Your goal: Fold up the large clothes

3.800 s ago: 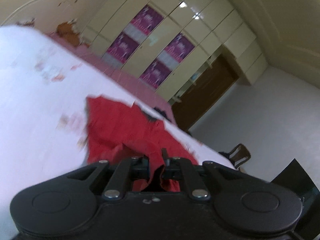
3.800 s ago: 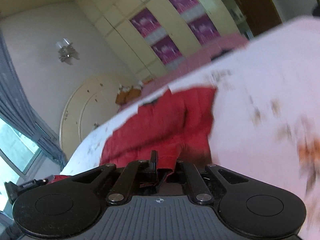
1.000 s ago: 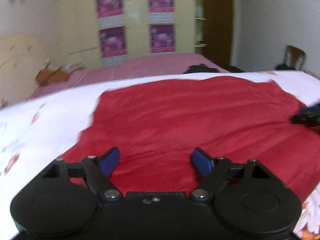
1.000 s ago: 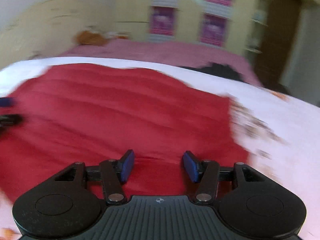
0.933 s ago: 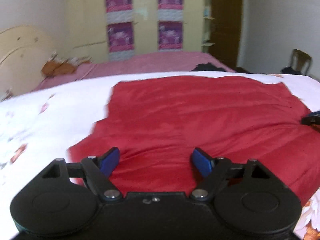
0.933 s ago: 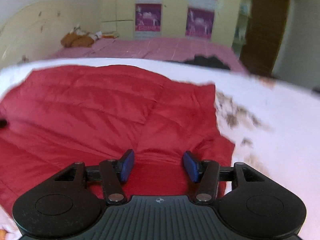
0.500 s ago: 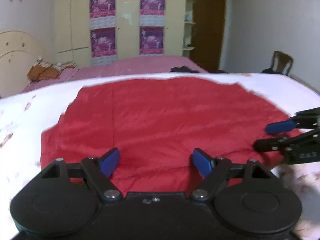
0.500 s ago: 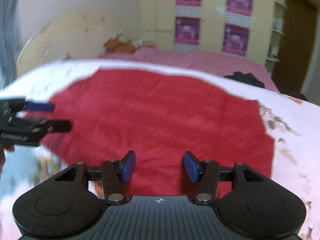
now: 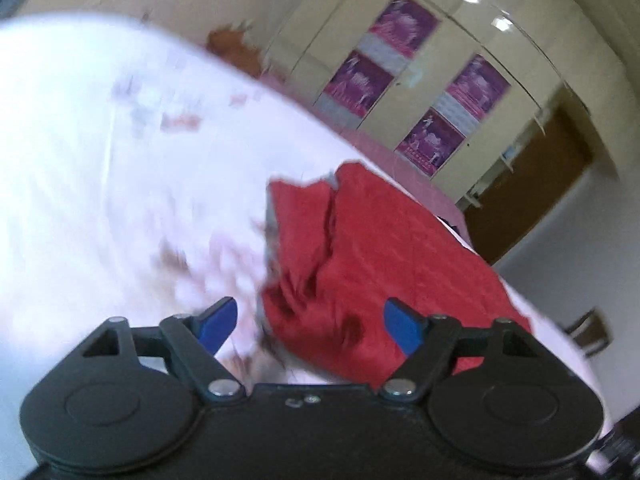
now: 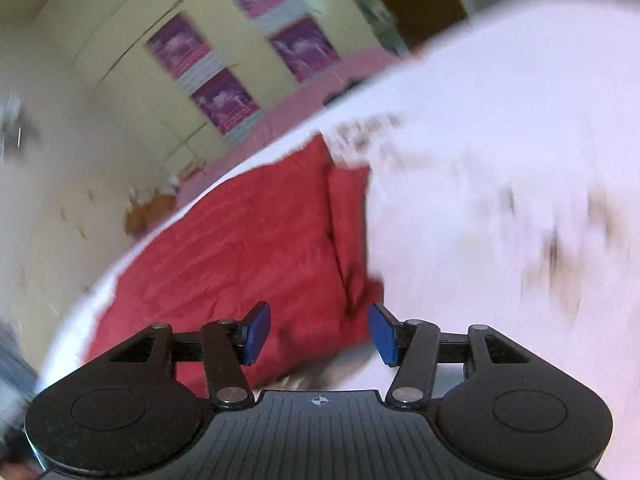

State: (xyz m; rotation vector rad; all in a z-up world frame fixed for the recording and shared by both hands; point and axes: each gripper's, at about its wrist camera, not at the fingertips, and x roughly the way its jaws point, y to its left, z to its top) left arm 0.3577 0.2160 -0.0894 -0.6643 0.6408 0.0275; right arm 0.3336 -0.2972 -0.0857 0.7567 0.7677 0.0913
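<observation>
A large red garment (image 9: 380, 248) lies spread on a white flowered bedsheet (image 9: 100, 160). In the left wrist view its bunched left corner lies just ahead of my left gripper (image 9: 310, 326), which is open and empty with blue pads apart. In the right wrist view the garment (image 10: 248, 248) fills the middle, with a folded flap along its right edge. My right gripper (image 10: 318, 334) is open and empty just before that near right corner. Both views are tilted and blurred.
A cream wardrobe with purple posters (image 9: 400, 60) stands behind a pink bed (image 10: 304, 92). A brown door (image 9: 528, 188) is at the right. A wooden chair (image 9: 592, 330) stands beyond the bed edge. The sheet (image 10: 520, 180) stretches right of the garment.
Both grippers have swung apart to the garment's opposite near corners and tilted. A second ago they faced the spread garment squarely. Both have stayed open and empty.
</observation>
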